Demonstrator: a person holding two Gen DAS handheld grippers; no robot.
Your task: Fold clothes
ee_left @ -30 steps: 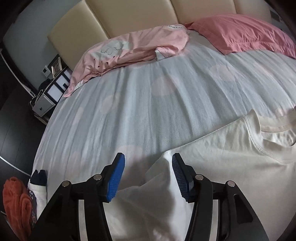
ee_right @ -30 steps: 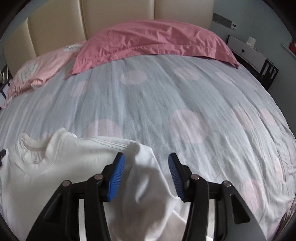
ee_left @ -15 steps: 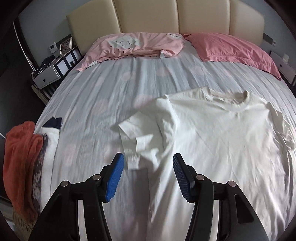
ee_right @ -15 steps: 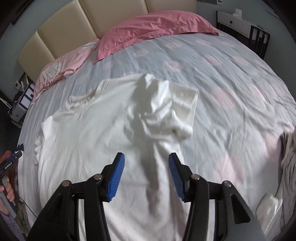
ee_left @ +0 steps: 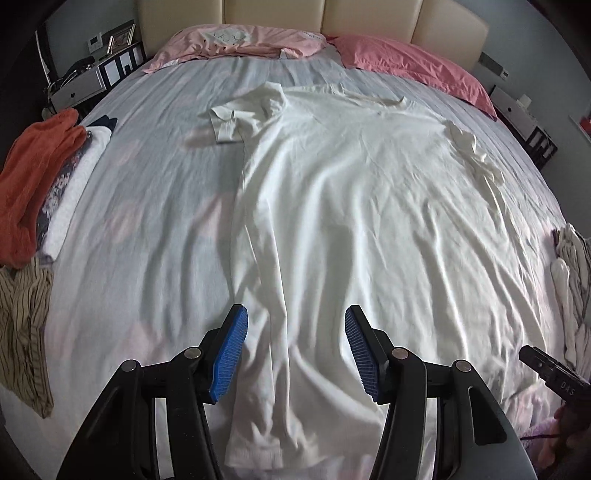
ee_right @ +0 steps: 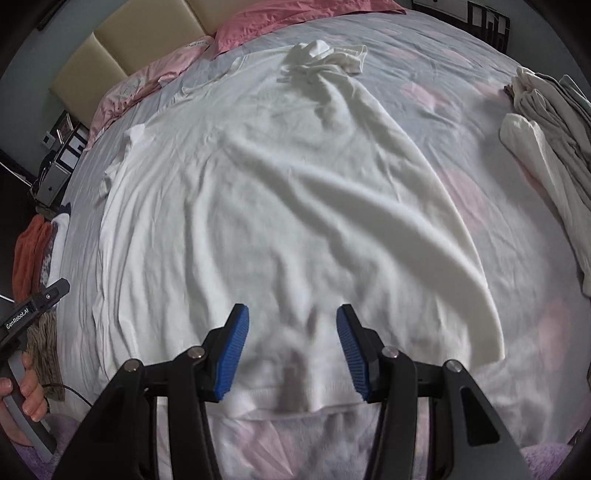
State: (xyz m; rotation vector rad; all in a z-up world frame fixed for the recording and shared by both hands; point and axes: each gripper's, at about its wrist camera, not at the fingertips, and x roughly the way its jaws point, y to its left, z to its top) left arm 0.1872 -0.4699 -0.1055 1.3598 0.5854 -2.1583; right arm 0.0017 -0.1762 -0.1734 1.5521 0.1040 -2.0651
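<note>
White cotton jersey, by the look of it: the T-shirt [ee_left: 354, 206] lies spread on the bed [ee_left: 147, 221], collar toward the headboard at 12 o'clock, hem at 6 o'clock just under both tools. It should be light, limp and easily creased, so it will sag from any single pinch and drag wrinkles along as it slides over the sheet. The body is rumpled into long ridges, the sleeve [ee_left: 236, 120] at 11 o'clock is partly doubled over, and the other sleeve [ee_right: 325, 59] is bunched into a knot near 12 o'clock in the right view.

The left gripper [ee_left: 293, 350] has its blue pads parted with nothing between them, above the shirt's left edge near the hem. The right gripper [ee_right: 290, 349] is likewise parted and empty over the hem. Best holds, in my judgement, are the 2 hem corners, or a shoulder seam paired with the hem, pinching both layers.

The sheet is soft, pale grey-blue with pink dots, and yields under pressure. 2 pink pillows [ee_left: 406, 66] sit against a padded cream headboard [ee_left: 314, 14]. A stack of clothes [ee_left: 40, 177] with orange on top lies at 9 o'clock, loose pale garments [ee_right: 546, 140] at 3 o'clock.
</note>
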